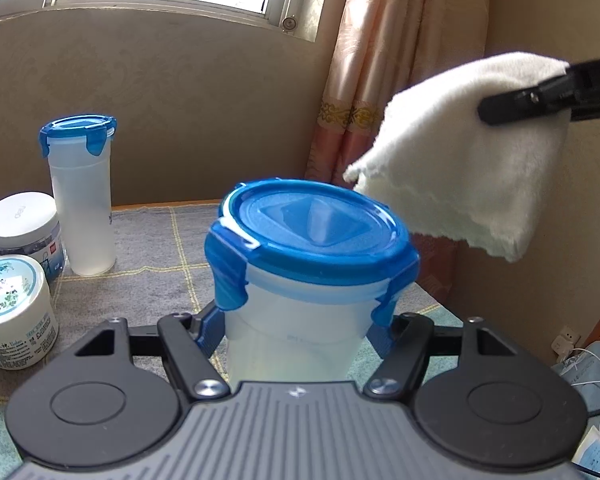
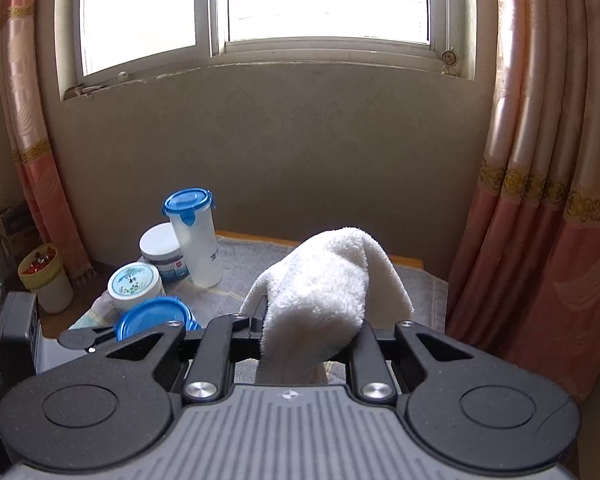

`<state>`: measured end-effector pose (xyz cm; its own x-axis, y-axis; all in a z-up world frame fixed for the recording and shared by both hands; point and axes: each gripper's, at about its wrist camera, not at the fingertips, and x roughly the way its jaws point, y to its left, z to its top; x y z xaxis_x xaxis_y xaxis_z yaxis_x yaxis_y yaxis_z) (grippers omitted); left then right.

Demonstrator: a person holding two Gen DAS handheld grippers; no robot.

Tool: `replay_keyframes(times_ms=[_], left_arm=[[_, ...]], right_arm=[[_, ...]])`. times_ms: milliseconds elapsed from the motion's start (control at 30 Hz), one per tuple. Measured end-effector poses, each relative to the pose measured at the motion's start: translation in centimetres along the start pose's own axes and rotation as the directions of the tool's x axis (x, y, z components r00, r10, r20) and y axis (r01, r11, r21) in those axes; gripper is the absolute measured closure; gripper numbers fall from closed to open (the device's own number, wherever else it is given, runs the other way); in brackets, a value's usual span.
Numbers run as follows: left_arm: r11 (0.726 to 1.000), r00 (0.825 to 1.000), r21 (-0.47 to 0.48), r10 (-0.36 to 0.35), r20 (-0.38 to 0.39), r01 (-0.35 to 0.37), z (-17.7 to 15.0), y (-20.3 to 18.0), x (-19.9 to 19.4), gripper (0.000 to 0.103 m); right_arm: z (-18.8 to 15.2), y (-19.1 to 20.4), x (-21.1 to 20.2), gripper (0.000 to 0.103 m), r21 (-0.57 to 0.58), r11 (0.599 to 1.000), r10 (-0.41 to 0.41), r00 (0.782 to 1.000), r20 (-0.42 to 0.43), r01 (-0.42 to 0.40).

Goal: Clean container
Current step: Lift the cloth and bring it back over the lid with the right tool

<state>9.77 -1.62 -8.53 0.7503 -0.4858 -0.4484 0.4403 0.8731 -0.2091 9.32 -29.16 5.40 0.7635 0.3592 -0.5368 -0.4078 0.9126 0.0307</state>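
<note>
Container [image 1: 300, 304] stands upright, blue lid up, clamped in left hand-held gripper [image 1: 296, 330]; right hand-held gripper [image 2: 308, 332] pinches white cloth [image 2: 324, 284].

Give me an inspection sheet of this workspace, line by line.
Surface: table covered by a grey checked mat.
Job's things: blue-lidded container, lid clipped on; white cloth.
Clutter: tall blue-lidded bottle, white-lidded dark jar and labelled white tub at the table's left; a cup beside the table.
Grippers: left gripper shut on the container; right gripper shut on the cloth, held apart from the lid.
Cables: white cable by a wall socket.
Surroundings: window, pink curtains, beige wall.
</note>
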Motion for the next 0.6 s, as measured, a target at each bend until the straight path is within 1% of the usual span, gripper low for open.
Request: replay_keyframes(times_ms=[100, 300, 367, 533, 600], left_arm=[[1.0, 1.0, -0.002, -0.003, 0.001, 0.003, 0.0, 0.1, -0.1, 0.034], [1.0, 1.0, -0.018, -0.006, -0.001, 0.006, 0.0, 0.2, 0.0, 0.034], [1.0, 1.0, -0.023, -0.006, -0.001, 0.006, 0.1, 0.3, 0.0, 0.034], [1.0, 1.0, -0.019, -0.01, 0.001, 0.01, 0.0, 0.3, 0.0, 0.034], [1.0, 1.0, -0.019, -0.011, 0.002, 0.011, 0.0, 0.3, 0.0, 0.034]], right_arm=[[1.2, 0.4, 0.6, 0.082, -0.022, 1.0, 0.006, 1.0, 0.023, -0.006], [2.8, 1.6, 2.3, 0.082, -0.04, 0.999, 0.029, 0.999, 0.036, -0.028], [3.2, 2.0, 3.0, 0.082, -0.034, 0.999, 0.027, 0.999, 0.036, -0.026], [4.0, 3.1, 4.1, 0.082, -0.051, 0.999, -0.018, 0.999, 0.051, 0.021], [3.8, 4.1, 4.6, 0.082, -0.07, 0.998, -0.004, 0.999, 0.038, 0.007]])
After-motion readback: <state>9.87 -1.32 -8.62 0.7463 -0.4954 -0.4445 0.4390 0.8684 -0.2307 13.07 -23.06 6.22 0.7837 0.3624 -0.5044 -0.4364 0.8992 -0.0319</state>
